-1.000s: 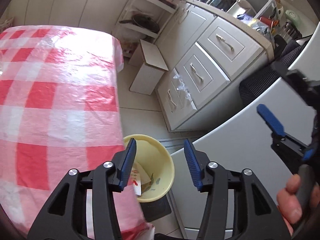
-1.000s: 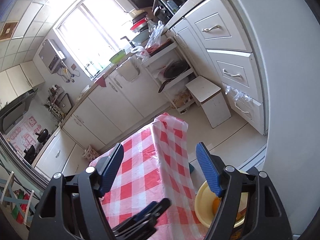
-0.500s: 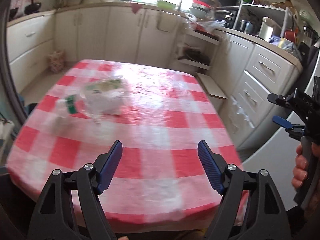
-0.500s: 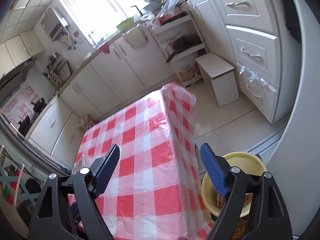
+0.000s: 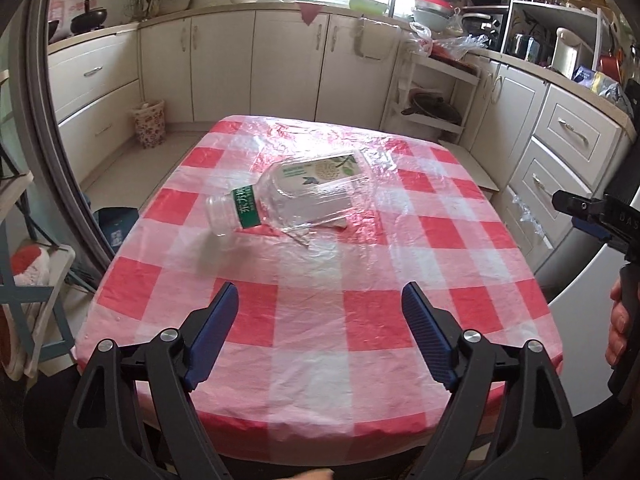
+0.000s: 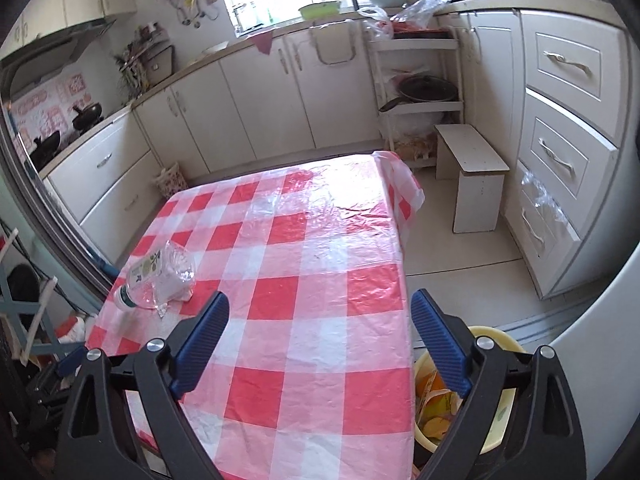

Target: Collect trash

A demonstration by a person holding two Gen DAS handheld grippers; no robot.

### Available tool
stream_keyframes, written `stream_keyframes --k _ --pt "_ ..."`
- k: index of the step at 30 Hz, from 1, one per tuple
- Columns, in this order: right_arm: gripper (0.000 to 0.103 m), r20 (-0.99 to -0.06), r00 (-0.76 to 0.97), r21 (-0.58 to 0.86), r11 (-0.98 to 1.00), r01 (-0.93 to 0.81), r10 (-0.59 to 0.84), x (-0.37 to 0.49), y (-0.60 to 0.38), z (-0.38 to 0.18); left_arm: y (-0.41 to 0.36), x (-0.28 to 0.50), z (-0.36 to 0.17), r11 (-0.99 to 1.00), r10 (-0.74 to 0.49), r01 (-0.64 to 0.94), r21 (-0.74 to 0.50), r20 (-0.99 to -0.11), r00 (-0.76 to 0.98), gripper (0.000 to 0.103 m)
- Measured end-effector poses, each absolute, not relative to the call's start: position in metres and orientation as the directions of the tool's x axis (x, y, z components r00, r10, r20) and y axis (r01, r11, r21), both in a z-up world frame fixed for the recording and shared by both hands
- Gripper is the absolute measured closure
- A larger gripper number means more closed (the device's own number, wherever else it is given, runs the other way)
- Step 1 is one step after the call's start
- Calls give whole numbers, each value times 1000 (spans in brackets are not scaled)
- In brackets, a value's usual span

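So you're hovering your left gripper (image 5: 320,312) over the near edge of the checked tablecloth (image 5: 360,288), jaws spread wide after just opening, nothing between them. Your right gripper (image 6: 320,320) is doing the same at the table's right side, wide and empty. 1 clear plastic bottle (image 5: 296,196) is lying on its side mid-table, well ahead of both. The yellow bin (image 6: 500,412) is sitting on the floor beside the table, trash inside
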State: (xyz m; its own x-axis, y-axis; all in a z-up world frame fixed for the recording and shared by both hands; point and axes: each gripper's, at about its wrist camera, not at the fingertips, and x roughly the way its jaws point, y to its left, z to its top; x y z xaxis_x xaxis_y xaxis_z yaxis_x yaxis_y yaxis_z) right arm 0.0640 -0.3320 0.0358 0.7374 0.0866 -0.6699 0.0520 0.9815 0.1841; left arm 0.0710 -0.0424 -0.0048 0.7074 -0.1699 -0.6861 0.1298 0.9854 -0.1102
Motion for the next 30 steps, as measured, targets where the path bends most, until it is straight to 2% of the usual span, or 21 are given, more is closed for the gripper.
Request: stream_keyframes --k 15,30 --pt "13 -679 729 127 992 4 84 74 -307 33 -31 77 -11 991 -128 126 -52 -683 719 23" --pt "12 -707 700 85 995 -54 99 90 -272 21 -7 87 -20 991 -132 94 -92 -688 714 23"
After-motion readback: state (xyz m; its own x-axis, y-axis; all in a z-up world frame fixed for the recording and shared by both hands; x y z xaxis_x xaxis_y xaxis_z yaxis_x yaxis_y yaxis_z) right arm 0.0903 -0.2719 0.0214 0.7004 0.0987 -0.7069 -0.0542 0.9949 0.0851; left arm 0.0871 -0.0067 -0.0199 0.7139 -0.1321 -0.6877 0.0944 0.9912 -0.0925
